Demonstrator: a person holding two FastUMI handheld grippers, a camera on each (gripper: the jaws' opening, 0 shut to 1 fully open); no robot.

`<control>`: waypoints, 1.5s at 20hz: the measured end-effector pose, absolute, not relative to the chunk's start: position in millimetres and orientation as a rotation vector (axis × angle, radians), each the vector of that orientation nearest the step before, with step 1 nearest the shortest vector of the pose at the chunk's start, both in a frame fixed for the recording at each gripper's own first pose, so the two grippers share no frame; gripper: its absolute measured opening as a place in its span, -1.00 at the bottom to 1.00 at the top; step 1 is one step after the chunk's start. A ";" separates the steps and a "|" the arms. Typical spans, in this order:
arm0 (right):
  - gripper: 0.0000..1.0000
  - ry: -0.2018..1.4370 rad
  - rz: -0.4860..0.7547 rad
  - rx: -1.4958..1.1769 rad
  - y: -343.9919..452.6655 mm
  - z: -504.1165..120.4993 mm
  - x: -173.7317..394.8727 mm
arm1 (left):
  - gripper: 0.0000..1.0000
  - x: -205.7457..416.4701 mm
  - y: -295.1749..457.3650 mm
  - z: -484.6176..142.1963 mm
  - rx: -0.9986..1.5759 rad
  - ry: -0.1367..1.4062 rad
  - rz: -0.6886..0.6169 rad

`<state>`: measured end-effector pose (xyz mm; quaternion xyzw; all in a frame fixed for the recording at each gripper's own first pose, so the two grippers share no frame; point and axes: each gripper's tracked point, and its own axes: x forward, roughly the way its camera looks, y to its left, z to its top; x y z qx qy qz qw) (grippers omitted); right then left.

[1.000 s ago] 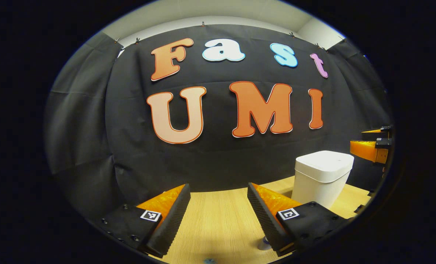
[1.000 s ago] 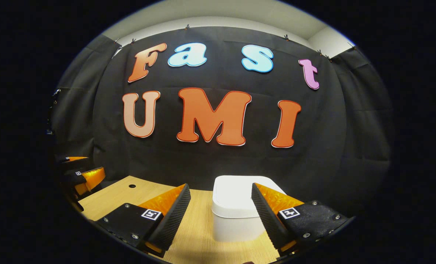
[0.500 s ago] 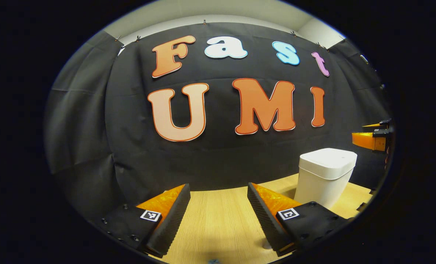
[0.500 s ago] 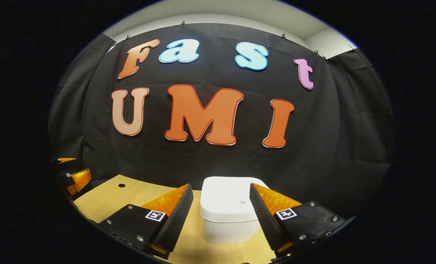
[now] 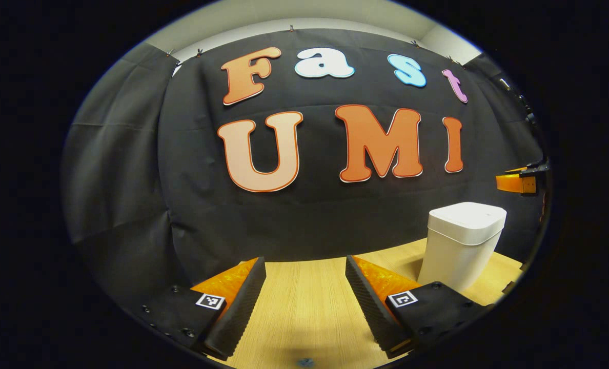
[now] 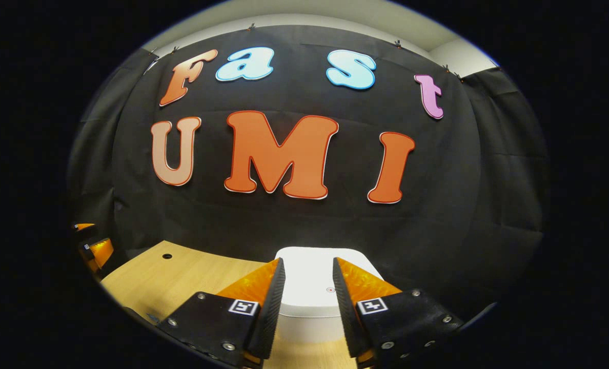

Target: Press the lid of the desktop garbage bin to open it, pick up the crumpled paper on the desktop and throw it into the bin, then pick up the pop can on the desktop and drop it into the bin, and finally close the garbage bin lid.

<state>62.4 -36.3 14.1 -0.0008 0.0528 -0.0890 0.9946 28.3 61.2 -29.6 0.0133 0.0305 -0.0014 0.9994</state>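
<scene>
Your right gripper (image 6: 308,277) has narrowed its fingers and closed in above the white plastic bin's shut lid (image 6: 312,279), ready to press, while your left gripper (image 5: 304,279) stays wide and empty over the pale wooden desktop (image 5: 304,312).

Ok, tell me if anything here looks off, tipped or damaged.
Nothing stands out. The bin stands upright on the table with its lid shut and flat. The right gripper hangs over the lid with a gap between its fingers, and the left gripper is open over bare table.
</scene>
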 end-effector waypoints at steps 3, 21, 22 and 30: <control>-0.29 0.140 -0.157 -0.022 -41.1 9.8 70.0 | 0.99 26.9 62.9 -32.9 0.027 0.072 0.015; -0.99 0.321 -0.106 -0.060 -91.6 26.1 99.7 | 0.99 16.8 66.2 -42.8 0.019 0.094 0.053; -0.99 0.323 -0.101 -0.058 -93.9 27.2 102.6 | 0.99 16.3 68.9 -43.0 0.019 0.094 0.058; -0.99 0.379 -0.062 -0.020 -95.6 10.5 109.4 | 0.99 2.9 97.2 -54.0 0.029 0.111 0.130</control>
